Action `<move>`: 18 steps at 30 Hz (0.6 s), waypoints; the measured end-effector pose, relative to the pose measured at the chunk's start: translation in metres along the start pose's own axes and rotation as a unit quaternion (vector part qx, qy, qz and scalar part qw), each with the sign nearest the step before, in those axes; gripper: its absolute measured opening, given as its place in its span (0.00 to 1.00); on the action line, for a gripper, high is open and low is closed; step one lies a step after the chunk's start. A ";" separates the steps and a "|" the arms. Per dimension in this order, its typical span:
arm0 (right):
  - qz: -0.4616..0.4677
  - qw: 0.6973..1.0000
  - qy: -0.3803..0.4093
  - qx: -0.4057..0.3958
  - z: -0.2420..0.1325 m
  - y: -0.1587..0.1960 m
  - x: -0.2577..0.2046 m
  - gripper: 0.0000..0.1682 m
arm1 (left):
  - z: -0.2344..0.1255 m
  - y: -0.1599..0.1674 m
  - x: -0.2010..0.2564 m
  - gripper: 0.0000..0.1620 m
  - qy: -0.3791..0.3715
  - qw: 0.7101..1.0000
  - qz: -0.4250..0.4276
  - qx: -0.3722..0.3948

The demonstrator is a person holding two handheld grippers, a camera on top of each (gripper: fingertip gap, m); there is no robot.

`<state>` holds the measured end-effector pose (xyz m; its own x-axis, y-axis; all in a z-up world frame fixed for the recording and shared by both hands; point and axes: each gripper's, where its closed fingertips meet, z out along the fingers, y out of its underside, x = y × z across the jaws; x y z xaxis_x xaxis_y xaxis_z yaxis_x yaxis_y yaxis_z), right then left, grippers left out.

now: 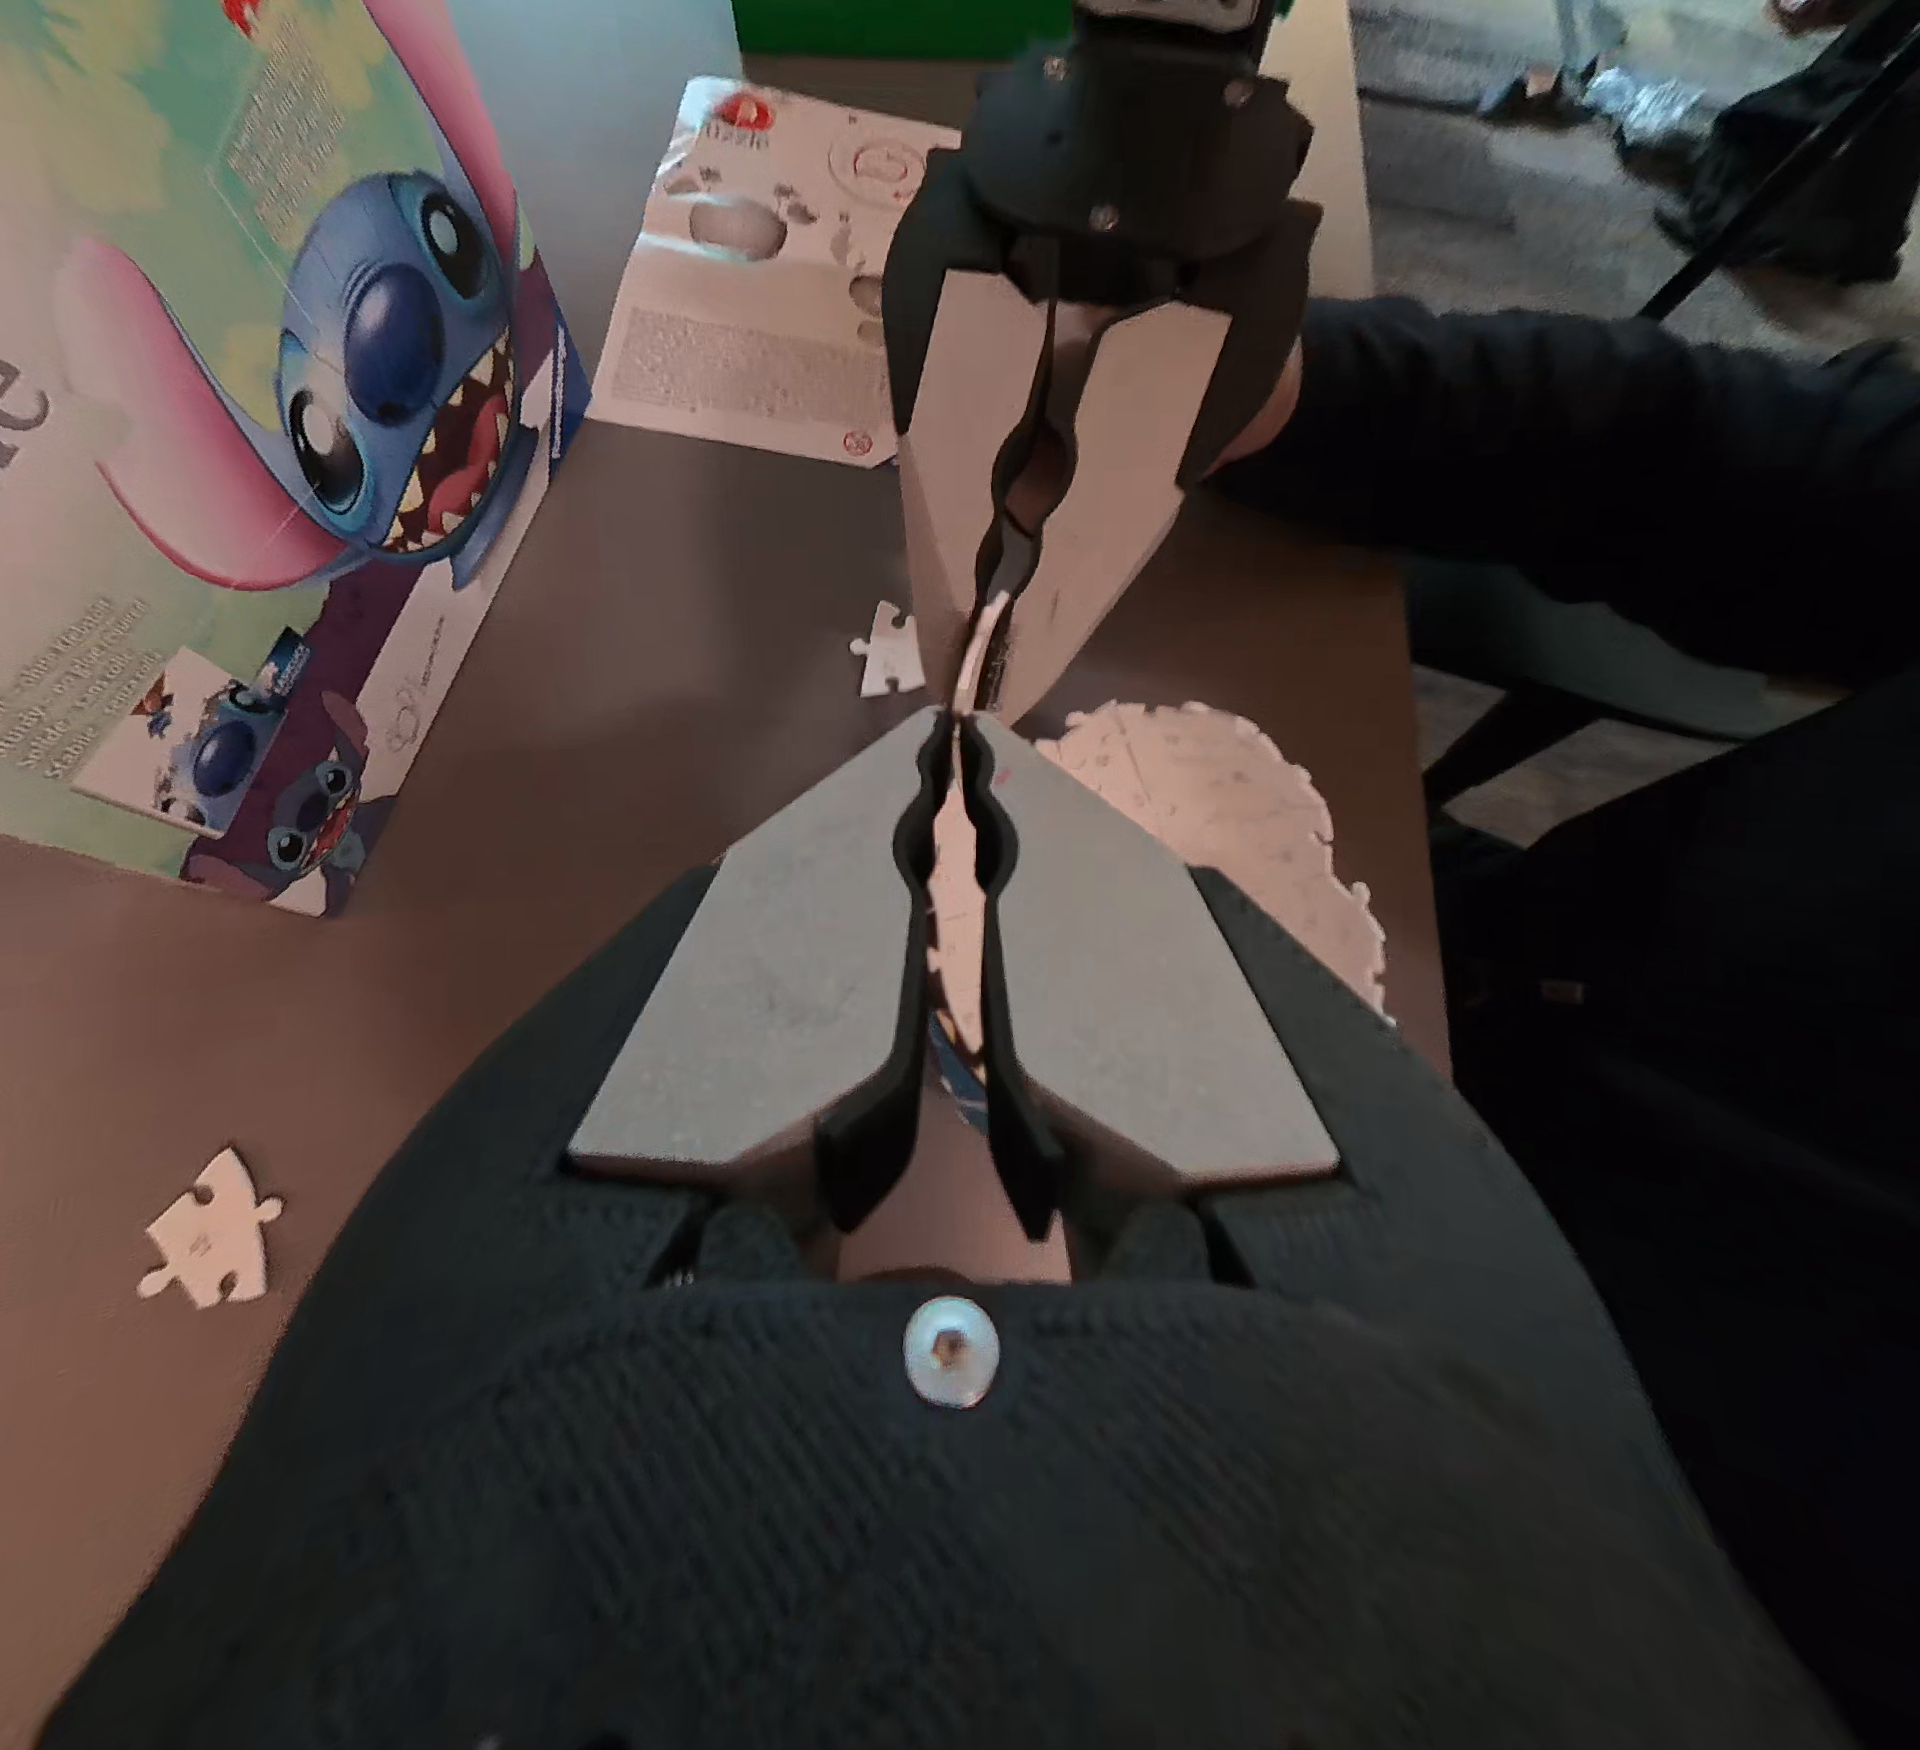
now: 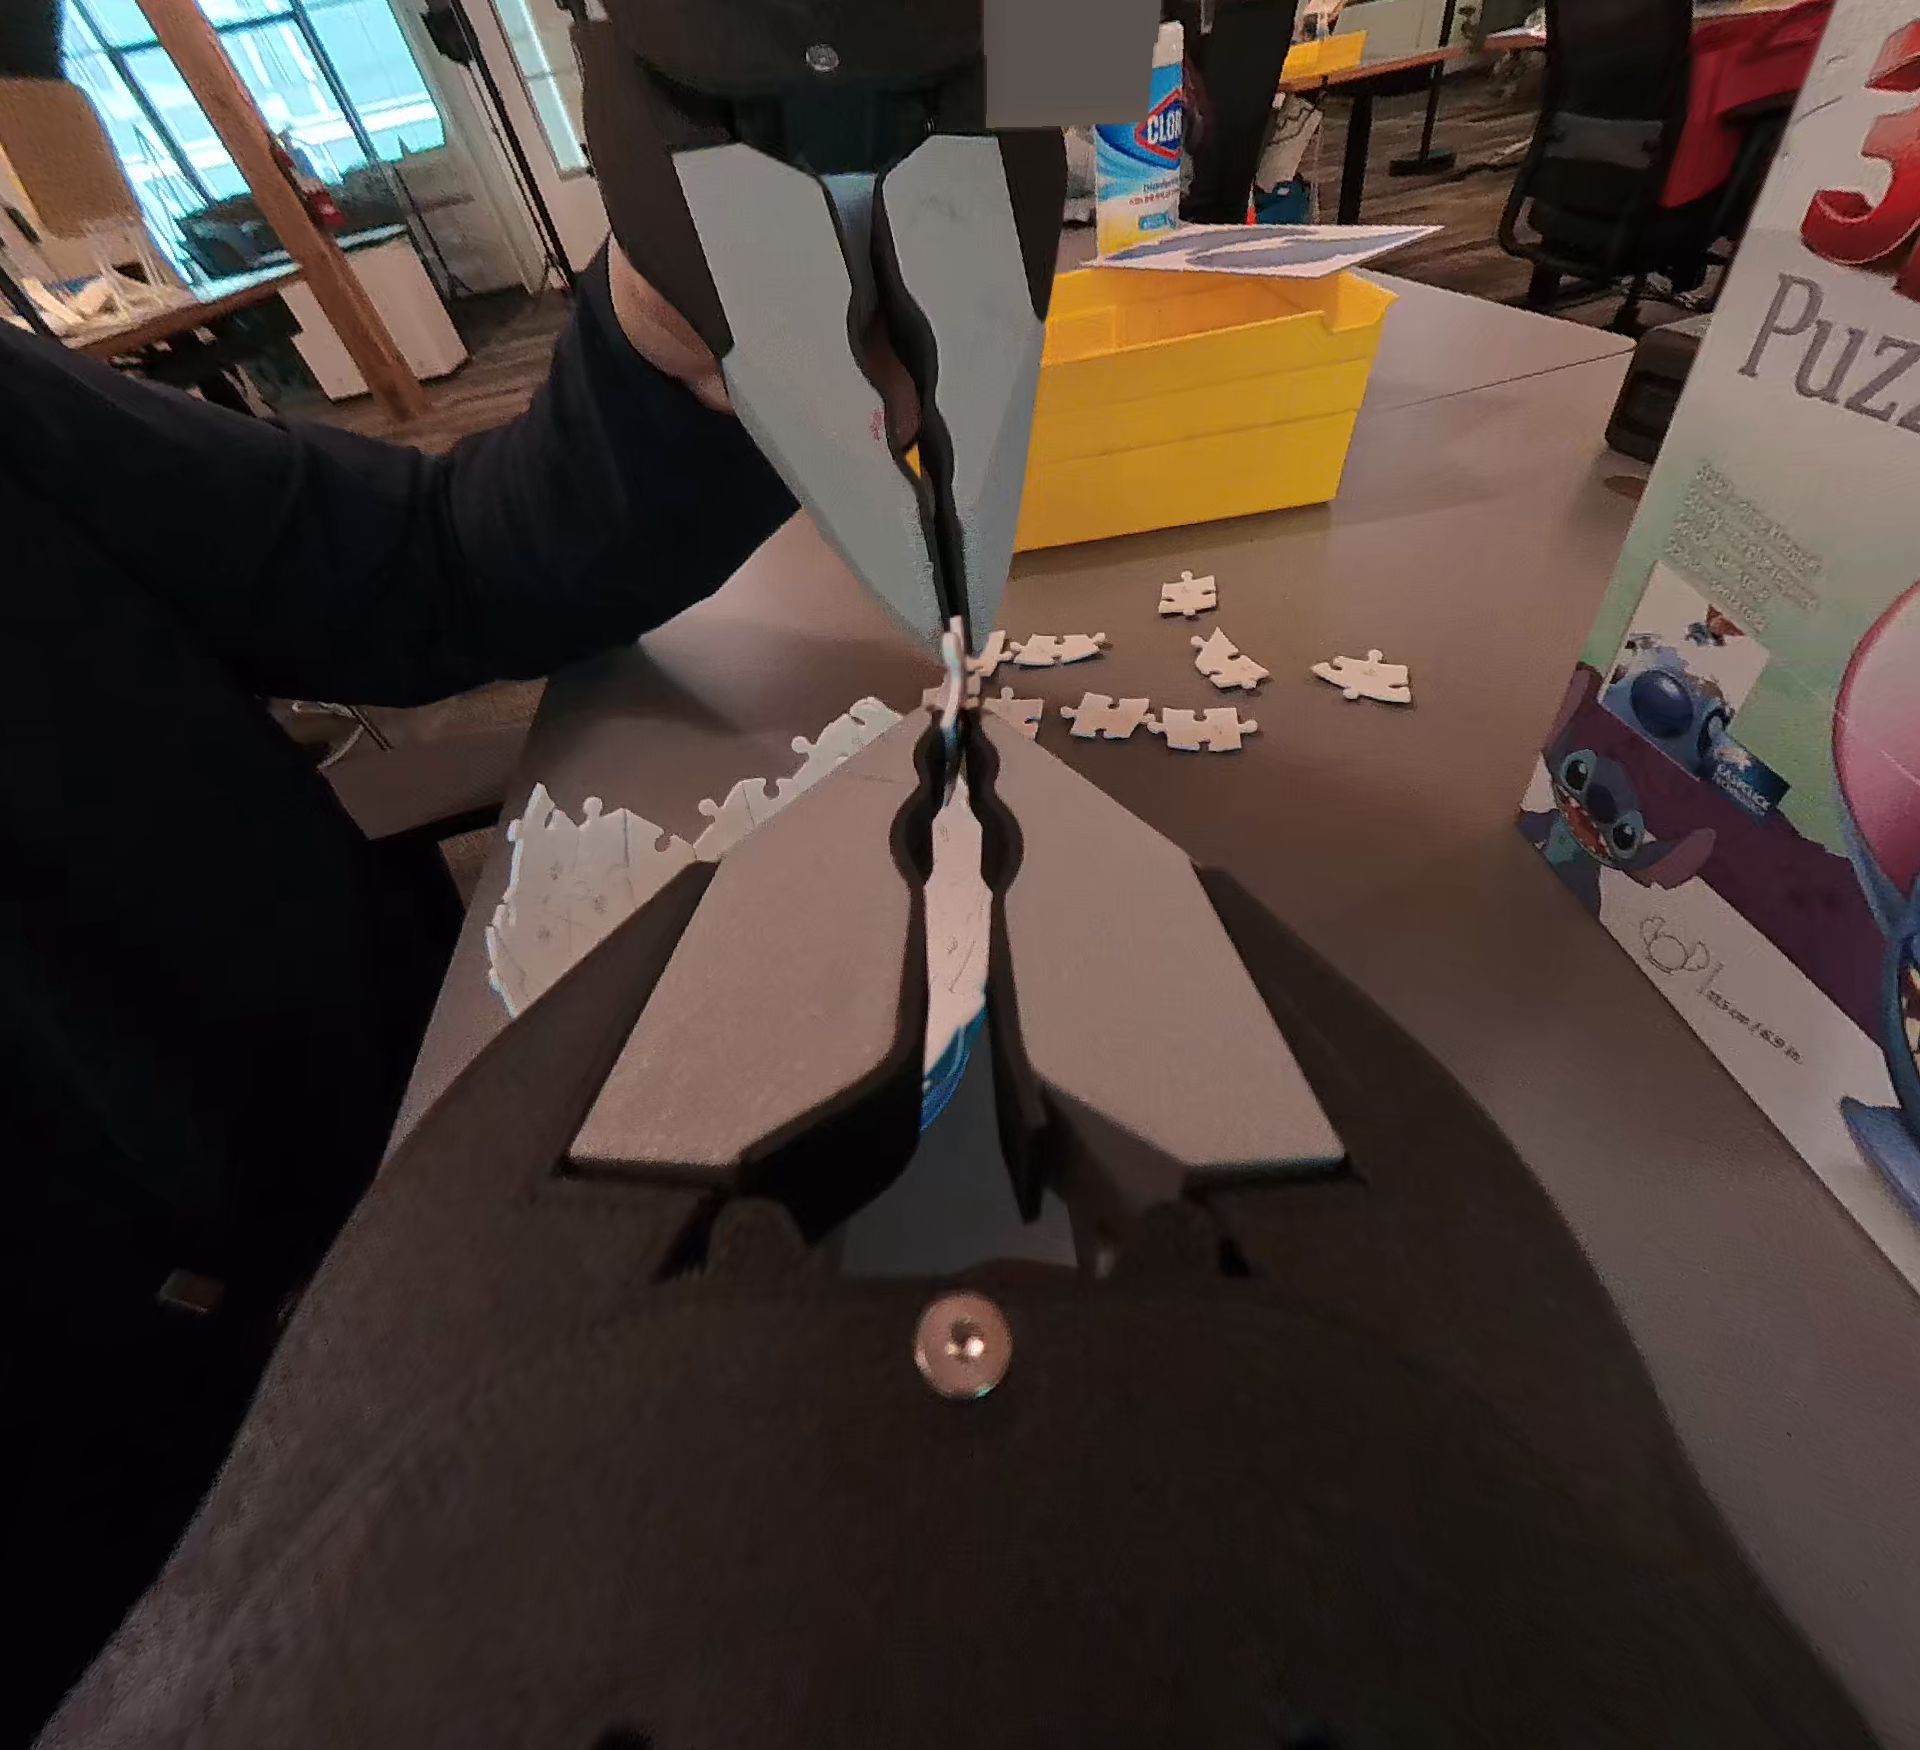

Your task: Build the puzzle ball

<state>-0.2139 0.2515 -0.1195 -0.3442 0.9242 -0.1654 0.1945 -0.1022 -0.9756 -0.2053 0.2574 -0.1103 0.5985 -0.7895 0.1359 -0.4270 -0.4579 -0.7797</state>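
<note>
Found the puzzle box (image 1: pixel 260 329) upright at ten o'clock of the left wrist view, on the brown table (image 1: pixel 623 765), with one loose white piece (image 1: pixel 208 1227) flat at eight o'clock. Saw a folded instruction leaflet (image 1: pixel 758 266) at eleven o'clock and another loose piece (image 1: pixel 888 651) just left of centre. Met the two tools tip to tip at centre: left gripper (image 1: pixel 951 729) reaching up from six o'clock, fingers pressed together and touching the lower edge of a white puzzle piece (image 1: pixel 977 661); could not tell whether nipping it. Saw the right gripper (image 1: pixel 992 677) coming down from twelve o'clock, pinching that same piece edge-on. Found the partly built puzzle ball (image 1: pixel 1226 827), a white-lined shell, on the table at three o'clock, just beside both tips and partly under the left gripper. Caught a dark sleeve (image 1: pixel 1558 453) at two o'clock.
</note>
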 end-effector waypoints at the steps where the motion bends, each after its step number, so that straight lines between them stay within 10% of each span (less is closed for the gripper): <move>1: 0.003 1.000 -0.001 0.004 -0.001 -0.001 0.000 0.00 | 0.000 -0.002 0.000 0.00 0.005 1.000 -0.005 0.006; 18: 0.078 0.991 -0.044 0.104 -0.015 -0.028 0.002 0.00 | 0.004 -0.007 0.006 0.00 0.042 0.998 -0.030 0.028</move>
<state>-0.2058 0.2616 -0.0907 -0.4062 0.8562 -0.3192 0.0609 -0.3232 -0.9444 -0.1960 0.2573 -0.1059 0.5627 -0.7932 0.2328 -0.3522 -0.4848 -0.8006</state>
